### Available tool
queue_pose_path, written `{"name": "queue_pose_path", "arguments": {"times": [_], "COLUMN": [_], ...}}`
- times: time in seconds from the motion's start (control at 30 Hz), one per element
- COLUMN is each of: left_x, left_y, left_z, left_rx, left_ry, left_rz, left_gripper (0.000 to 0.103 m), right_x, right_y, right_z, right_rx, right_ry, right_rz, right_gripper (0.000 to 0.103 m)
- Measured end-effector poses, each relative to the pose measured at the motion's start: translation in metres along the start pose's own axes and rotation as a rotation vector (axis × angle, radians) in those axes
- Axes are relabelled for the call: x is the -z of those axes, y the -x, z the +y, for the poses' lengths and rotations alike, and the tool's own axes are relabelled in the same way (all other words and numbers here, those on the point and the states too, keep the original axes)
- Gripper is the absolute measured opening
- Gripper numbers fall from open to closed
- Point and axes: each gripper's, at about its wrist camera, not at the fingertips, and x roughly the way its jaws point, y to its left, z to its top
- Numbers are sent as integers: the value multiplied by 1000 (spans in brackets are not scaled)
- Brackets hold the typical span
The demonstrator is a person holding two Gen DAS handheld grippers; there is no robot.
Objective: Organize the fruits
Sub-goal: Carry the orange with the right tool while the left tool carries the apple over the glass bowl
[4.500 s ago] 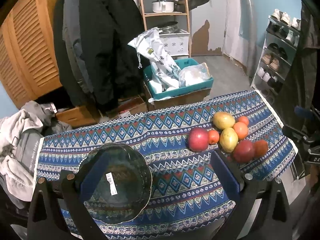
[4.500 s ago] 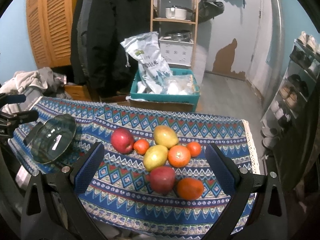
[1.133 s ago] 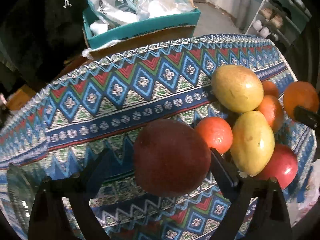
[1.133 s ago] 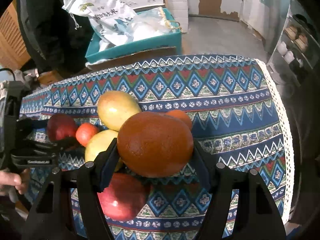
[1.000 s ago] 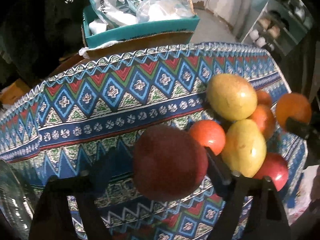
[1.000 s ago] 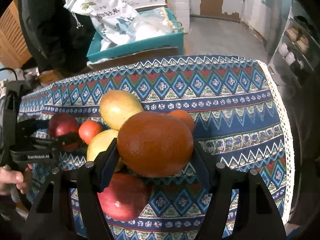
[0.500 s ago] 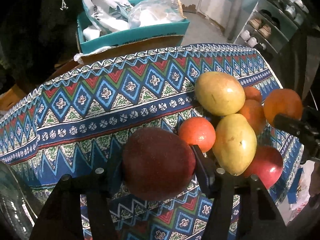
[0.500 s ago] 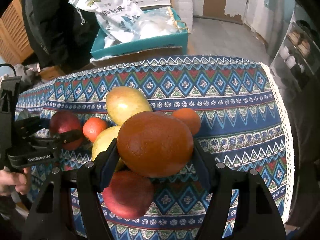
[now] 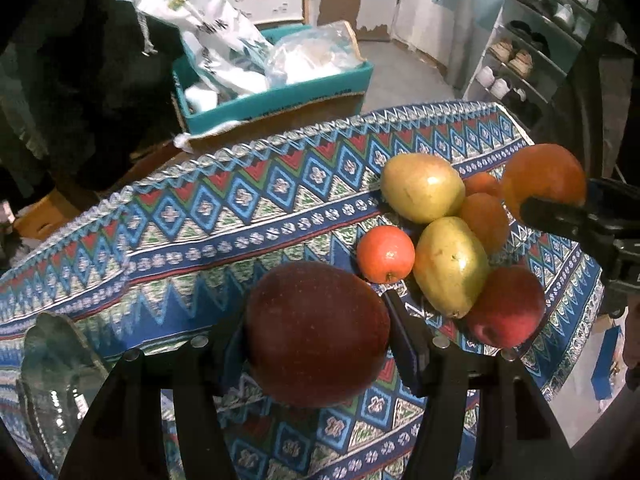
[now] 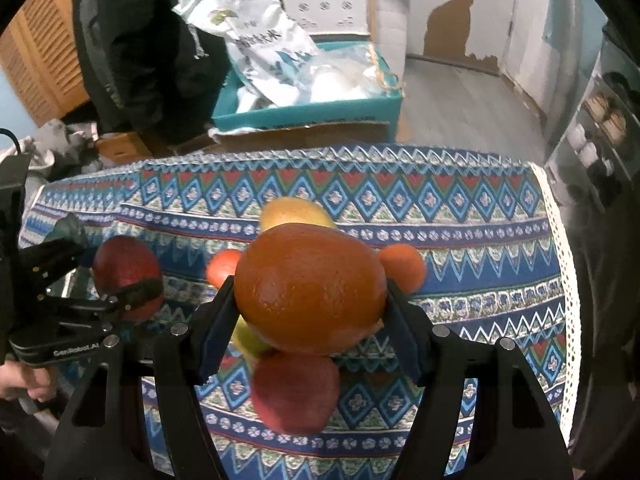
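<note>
My left gripper point(image 9: 316, 332) is shut on a dark red apple point(image 9: 316, 332) and holds it above the patterned cloth. My right gripper point(image 10: 310, 292) is shut on a large orange point(image 10: 310, 292), lifted over the fruit pile; it also shows in the left wrist view point(image 9: 544, 180). On the cloth lie two yellow-green mangoes point(image 9: 422, 186) point(image 9: 450, 264), a small red-orange fruit point(image 9: 386, 254), two smaller oranges point(image 9: 486, 218) and a second red apple point(image 9: 506, 306). A glass bowl point(image 9: 56, 384) sits at the cloth's left end.
The table point(image 9: 200, 208) wears a blue patterned cloth. Behind it stands a teal box point(image 9: 276, 96) with white bags. A shoe rack point(image 9: 532, 48) is at the far right. Dark coats point(image 10: 152, 48) hang behind on the left.
Both grippers have risen a little with their fruit. The left one has drawn back left with the apple, and the right one has lifted the orange clear of the pile.
</note>
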Motion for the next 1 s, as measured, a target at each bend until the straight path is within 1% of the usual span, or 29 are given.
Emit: {"name": "queue_pose_path", "arguments": {"times": [0.3, 0.5, 0.8, 1.0], "left_x": [7, 14, 25, 40], "left_y": [43, 76, 114, 135], "left_z": [18, 33, 59, 76], "left_rx": [-15, -21, -38, -89], "left_ry": [21, 53, 106, 107], "left_rz": [-50, -87, -122, -155], "left_gripper": [63, 63, 63, 63], "right_x": [-9, -16, -22, -29], "right_y": [19, 34, 47, 51], "right_z": [31, 55, 95, 124], "right_rx": [-25, -49, -104, -140], "right_ry": [53, 86, 134, 173], "right_rz": [-39, -72, -96, -107], "right_gripper": [69, 69, 69, 69]}}
